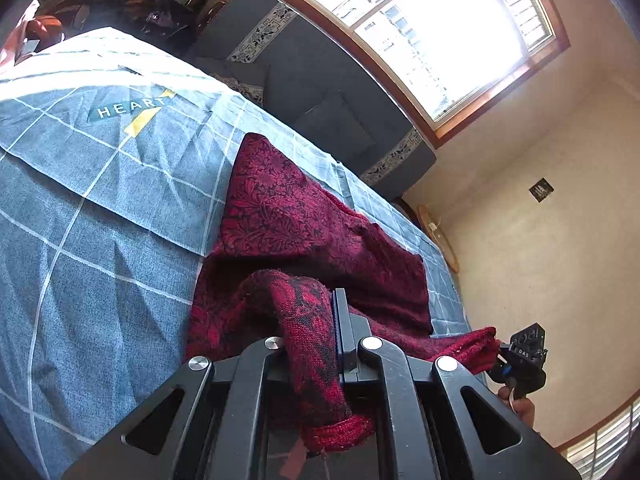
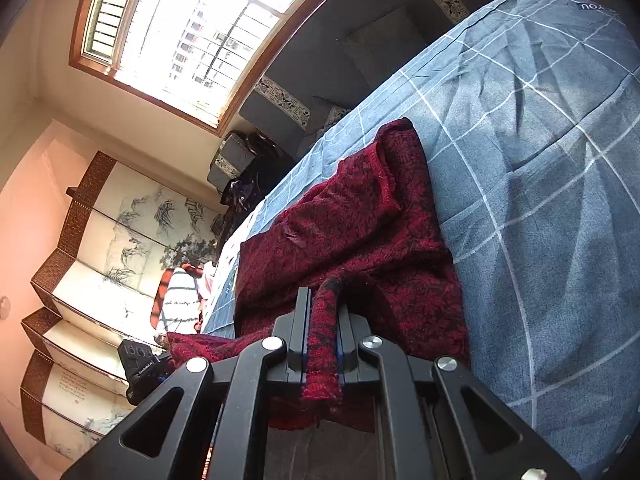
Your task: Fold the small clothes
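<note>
The left gripper's (image 1: 320, 320) fingers are clamped on a bunched edge of the red sweater (image 1: 304, 216), and the right gripper's (image 2: 323, 320) fingers pinch another rolled edge of it (both lifted off the cloth). The rest of the sweater lies spread on the bed (image 2: 540, 184) with its blue checked sheet, the window (image 1: 436, 24) far beyond.

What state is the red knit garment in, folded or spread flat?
Partly folded: the red knit garment lies doubled in layers on the bed, near edge lifted.
</note>
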Action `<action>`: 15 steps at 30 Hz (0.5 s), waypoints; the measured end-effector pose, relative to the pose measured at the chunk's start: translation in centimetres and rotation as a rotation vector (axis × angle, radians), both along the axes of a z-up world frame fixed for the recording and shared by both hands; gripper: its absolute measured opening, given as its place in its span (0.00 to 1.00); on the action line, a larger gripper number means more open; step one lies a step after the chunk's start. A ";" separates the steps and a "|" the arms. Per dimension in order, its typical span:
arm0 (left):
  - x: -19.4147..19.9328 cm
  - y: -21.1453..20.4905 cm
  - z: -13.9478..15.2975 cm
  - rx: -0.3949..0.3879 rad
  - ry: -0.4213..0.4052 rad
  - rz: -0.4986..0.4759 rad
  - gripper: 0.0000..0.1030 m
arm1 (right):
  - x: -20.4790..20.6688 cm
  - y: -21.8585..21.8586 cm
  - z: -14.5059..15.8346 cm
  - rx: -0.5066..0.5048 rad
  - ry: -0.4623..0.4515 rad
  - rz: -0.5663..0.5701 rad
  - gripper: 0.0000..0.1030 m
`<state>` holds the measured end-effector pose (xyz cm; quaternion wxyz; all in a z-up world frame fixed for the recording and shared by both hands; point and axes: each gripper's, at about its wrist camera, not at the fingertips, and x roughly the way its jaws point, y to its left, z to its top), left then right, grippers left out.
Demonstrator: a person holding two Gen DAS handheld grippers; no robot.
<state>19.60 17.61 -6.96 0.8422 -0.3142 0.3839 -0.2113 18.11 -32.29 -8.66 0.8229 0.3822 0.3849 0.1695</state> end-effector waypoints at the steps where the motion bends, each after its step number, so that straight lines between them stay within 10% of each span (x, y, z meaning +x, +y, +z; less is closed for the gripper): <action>1: 0.2 -0.1 -0.2 0.005 0.003 0.000 0.08 | 0.4 -0.1 -0.2 0.000 0.004 0.000 0.10; 15: 4.6 -1.3 1.0 0.091 -0.024 0.017 0.08 | 5.2 -0.5 -1.0 0.001 0.023 -0.018 0.10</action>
